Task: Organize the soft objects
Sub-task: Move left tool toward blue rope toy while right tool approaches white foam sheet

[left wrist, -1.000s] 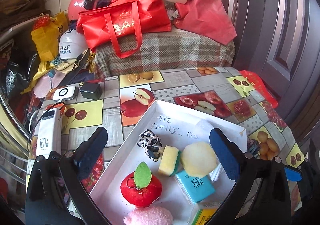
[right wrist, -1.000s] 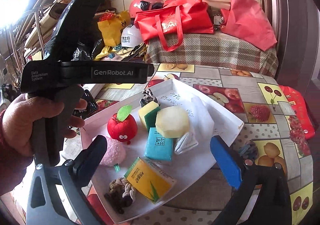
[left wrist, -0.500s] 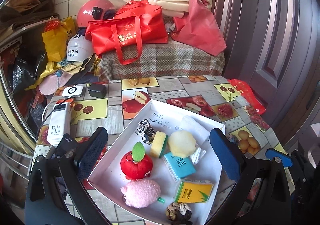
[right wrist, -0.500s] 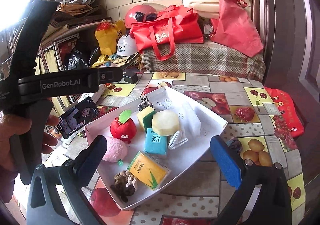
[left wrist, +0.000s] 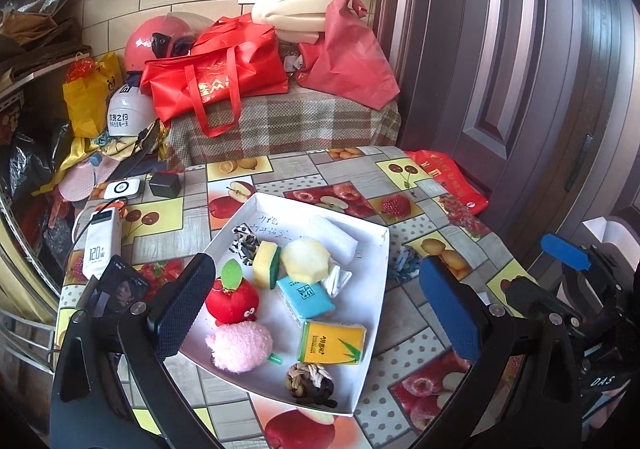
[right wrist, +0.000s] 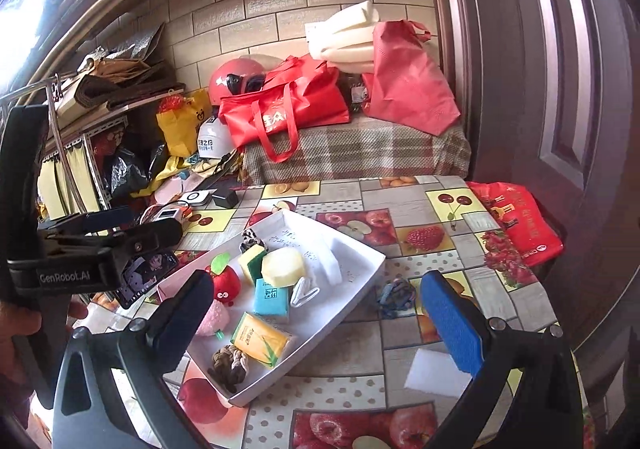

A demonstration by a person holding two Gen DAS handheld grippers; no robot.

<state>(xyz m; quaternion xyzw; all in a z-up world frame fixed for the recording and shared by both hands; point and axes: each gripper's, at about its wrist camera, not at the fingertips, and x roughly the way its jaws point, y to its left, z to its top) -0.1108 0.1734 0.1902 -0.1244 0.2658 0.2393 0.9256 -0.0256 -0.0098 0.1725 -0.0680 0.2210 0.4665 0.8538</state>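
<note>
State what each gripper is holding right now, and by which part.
Nothing. The left gripper and right gripper both stand open and empty above the white tray.

Soft toys (left wrist: 232, 299) in tray (left wrist: 380, 289) on table (left wrist: 400, 169)

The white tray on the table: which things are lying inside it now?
Inside the white tray: red plush apple, pink plush, yellow-green sponge, pale round sponge, blue pack, yellow pack, knotted rope, white foam block. Anything beneath them is covered.
</note>
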